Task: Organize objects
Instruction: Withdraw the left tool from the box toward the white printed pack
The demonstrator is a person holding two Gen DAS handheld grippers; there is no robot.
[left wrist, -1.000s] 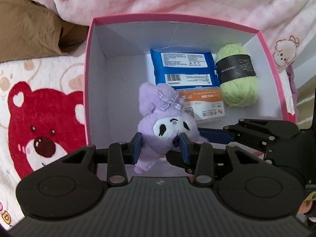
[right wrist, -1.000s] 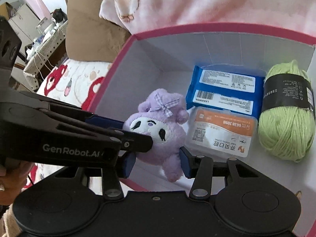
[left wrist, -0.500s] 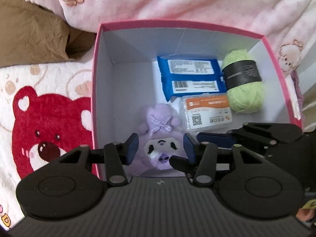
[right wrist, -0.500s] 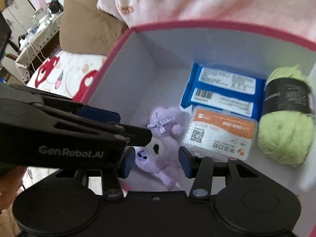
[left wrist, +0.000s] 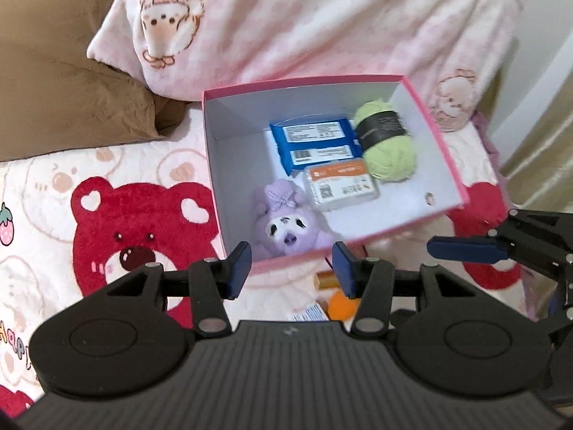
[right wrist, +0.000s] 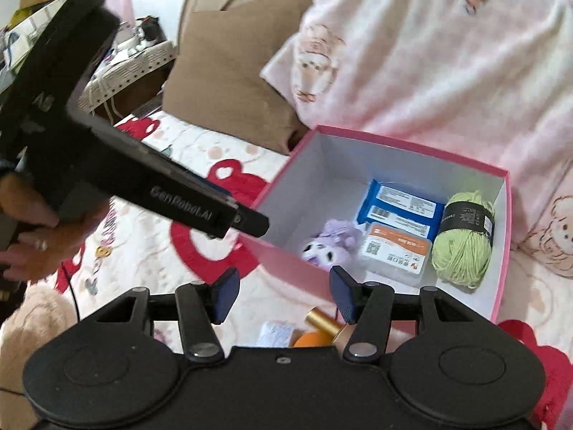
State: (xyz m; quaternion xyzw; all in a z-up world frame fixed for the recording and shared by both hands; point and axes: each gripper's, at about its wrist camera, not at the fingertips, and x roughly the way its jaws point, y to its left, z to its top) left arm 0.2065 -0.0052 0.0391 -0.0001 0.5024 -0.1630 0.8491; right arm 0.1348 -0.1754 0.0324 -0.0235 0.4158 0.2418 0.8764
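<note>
The box sits on the bed. Inside, the plush lies at the near left corner, the yarn by the right wall, two packs between.

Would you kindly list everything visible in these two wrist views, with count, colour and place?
box: one, pink outside, white inside, on the bedspread
plush toy: one, purple, box's near corner
wipes pack: one, blue, box's back
plastic case: one, orange-labelled, box's middle
yarn ball: one, green, box's right side
gold tube: one, before the box
orange item: one, beside the tube
pillow: one, brown, left
blanket: one, pink, behind the box
left gripper: open, empty
right gripper: open, empty
</note>
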